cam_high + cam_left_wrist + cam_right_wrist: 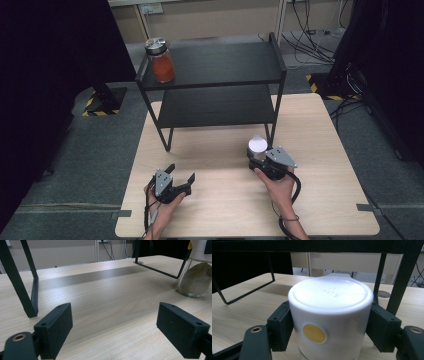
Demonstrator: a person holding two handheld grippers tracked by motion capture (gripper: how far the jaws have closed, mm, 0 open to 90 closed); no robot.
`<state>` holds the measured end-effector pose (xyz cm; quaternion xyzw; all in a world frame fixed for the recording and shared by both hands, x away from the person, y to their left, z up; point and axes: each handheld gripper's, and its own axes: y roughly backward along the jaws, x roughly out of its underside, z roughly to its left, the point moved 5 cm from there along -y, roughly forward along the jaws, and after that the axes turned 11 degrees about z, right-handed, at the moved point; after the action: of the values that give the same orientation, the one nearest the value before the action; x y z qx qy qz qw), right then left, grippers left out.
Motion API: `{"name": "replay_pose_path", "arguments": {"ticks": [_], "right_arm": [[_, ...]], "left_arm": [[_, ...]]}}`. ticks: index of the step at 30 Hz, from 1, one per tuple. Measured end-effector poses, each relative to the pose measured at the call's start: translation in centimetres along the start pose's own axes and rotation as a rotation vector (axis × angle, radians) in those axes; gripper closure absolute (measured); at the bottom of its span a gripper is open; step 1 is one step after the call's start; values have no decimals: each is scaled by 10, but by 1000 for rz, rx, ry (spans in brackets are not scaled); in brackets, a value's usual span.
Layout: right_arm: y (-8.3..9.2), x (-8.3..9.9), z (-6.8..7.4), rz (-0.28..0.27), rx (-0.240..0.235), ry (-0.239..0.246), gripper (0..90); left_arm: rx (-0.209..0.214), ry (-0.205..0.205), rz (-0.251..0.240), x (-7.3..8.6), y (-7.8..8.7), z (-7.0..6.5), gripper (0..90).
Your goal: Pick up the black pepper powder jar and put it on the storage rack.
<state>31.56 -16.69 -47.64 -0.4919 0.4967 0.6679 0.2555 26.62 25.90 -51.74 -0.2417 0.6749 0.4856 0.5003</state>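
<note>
White lid: your right gripper closes on the white-lidded jar, one black jaw pressed to each side of the cap, a yellow dot facing the camera.
Jar position: it stands upright on the wooden table, just in front of the black shelf's right front leg; seen from above, the jar sits directly ahead of your right gripper.
Contents: clear glass below the lid holds a pale brown powder, seen from your left gripper's side.
Long axis: vertical, so a lift likely goes straight up before anything else.
Nearer hand: the right one, already on the jar; your left gripper rests well apart at the table's near left.
Left gripper: jaws spread wide with nothing between them, only bare tabletop ahead.
Shelf overhead: in the right gripper view the lower shelf board's dark edge runs just above and beyond the lid, and the right front leg rises close behind the right jaw.
Risk, as a judgement: raising the jar in place could clip that board or leg; drawing it back toward you first looks safer.
Open room: the tabletop between your two grippers and toward its near edge is free.
Top shelf: a second jar with orange contents stands at the left end, leaving the rest of that board bare.
</note>
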Motion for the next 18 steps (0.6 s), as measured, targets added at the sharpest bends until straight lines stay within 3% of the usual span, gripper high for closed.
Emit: {"name": "replay_pose_path", "arguments": {"ticks": [8,18], "right_arm": [[1,0,4,-2,22,-13,304],[17,-1,5,-61,22,-38,304]], "left_arm": [[1,2,0,0,0,0,130],[0,0,-1,0,0,0,130]]}}
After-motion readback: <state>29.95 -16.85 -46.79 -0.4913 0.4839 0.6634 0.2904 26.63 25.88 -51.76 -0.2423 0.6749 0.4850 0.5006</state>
